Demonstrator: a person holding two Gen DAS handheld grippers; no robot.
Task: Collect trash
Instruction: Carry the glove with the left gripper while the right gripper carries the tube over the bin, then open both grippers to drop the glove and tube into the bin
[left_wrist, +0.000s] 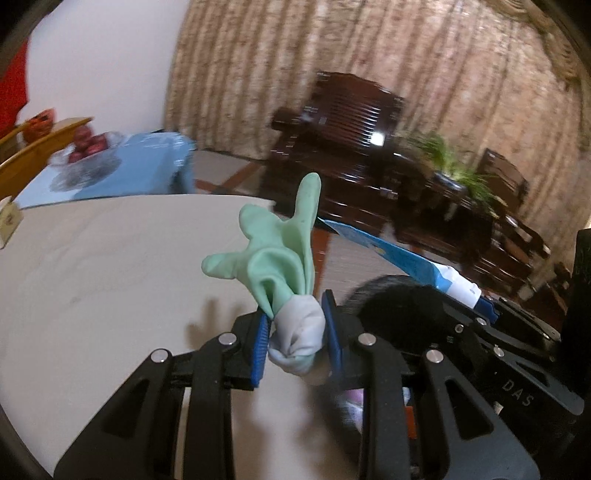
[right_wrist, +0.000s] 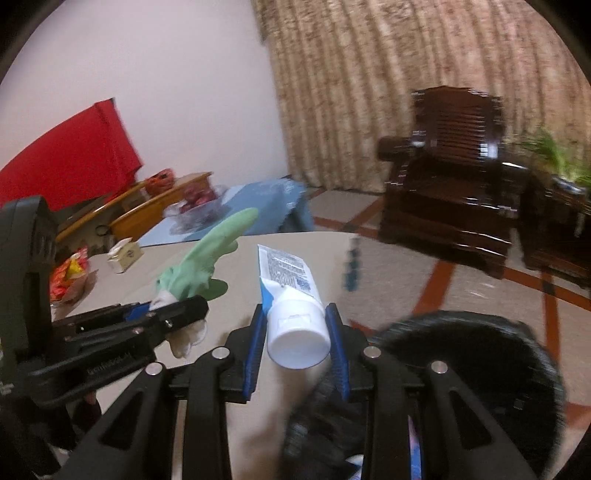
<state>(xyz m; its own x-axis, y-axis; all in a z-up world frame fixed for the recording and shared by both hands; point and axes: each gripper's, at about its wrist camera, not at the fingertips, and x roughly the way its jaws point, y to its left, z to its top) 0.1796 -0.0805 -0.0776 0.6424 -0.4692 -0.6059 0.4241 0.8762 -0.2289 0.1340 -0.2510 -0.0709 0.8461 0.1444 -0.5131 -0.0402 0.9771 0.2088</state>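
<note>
My left gripper (left_wrist: 297, 334) is shut on a green and white rubber glove (left_wrist: 284, 254), pinched at its bunched white cuff, with the green fingers sticking up above the beige table (left_wrist: 110, 266). To its right the other gripper holds a blue and white tube (left_wrist: 399, 262). In the right wrist view my right gripper (right_wrist: 297, 332) is shut on that tube (right_wrist: 291, 299), gripped near its white cap, which points at the camera. The left gripper with the glove (right_wrist: 199, 262) shows at the left. A black round bin (right_wrist: 480, 369) lies below on the right; its rim (left_wrist: 399, 299) also shows in the left view.
A small white box (right_wrist: 125, 254) and a red-yellow snack bag (right_wrist: 70, 277) lie at the table's far left. Beyond stand a blue-covered table with a fruit bowl (left_wrist: 92, 147), a dark wooden armchair (right_wrist: 450, 184), a green plant (left_wrist: 450, 162) and a curtain.
</note>
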